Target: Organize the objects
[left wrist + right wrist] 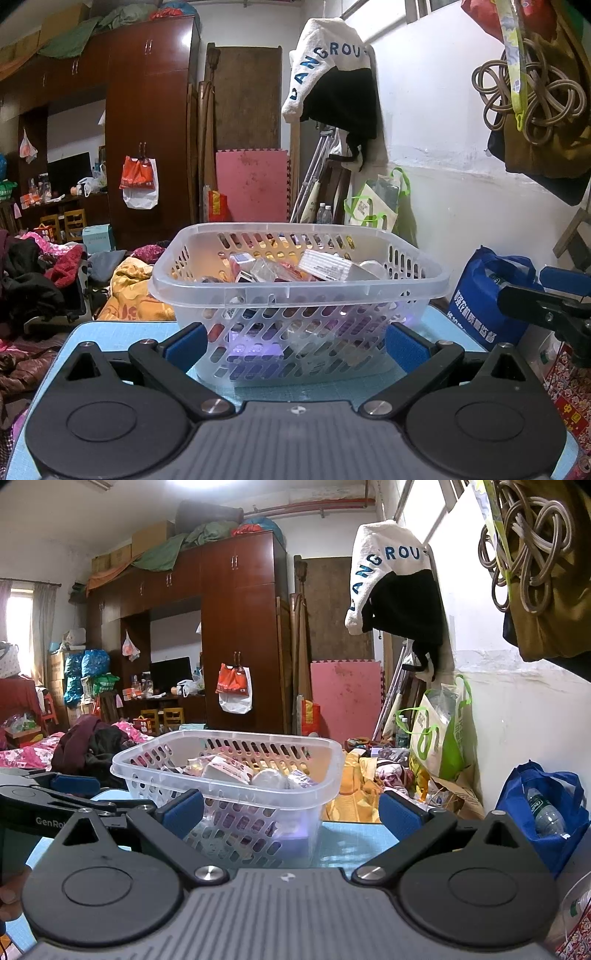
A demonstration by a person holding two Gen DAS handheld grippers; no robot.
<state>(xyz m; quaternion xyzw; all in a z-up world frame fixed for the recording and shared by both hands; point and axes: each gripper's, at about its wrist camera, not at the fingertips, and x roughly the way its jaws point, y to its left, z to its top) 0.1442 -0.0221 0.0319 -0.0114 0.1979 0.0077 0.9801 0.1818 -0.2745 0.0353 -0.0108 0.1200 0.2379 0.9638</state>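
A clear plastic basket (299,284) with slotted walls stands on a light blue mat (110,328). It holds several small boxes and packets, among them a white striped box (325,266). My left gripper (295,345) is open and empty, low on the mat just in front of the basket. The basket also shows in the right wrist view (229,771), to the left of centre. My right gripper (291,814) is open and empty, near the basket's right front corner. The left gripper (55,794) shows at the left edge of the right wrist view.
A blue bag (487,291) with a water bottle (543,812) stands right of the mat by the white wall. Orange bedding (133,291) and piled clothes (33,280) lie beyond the mat's left edge. A dark wardrobe (236,627) and a pink foam mat (345,698) stand behind.
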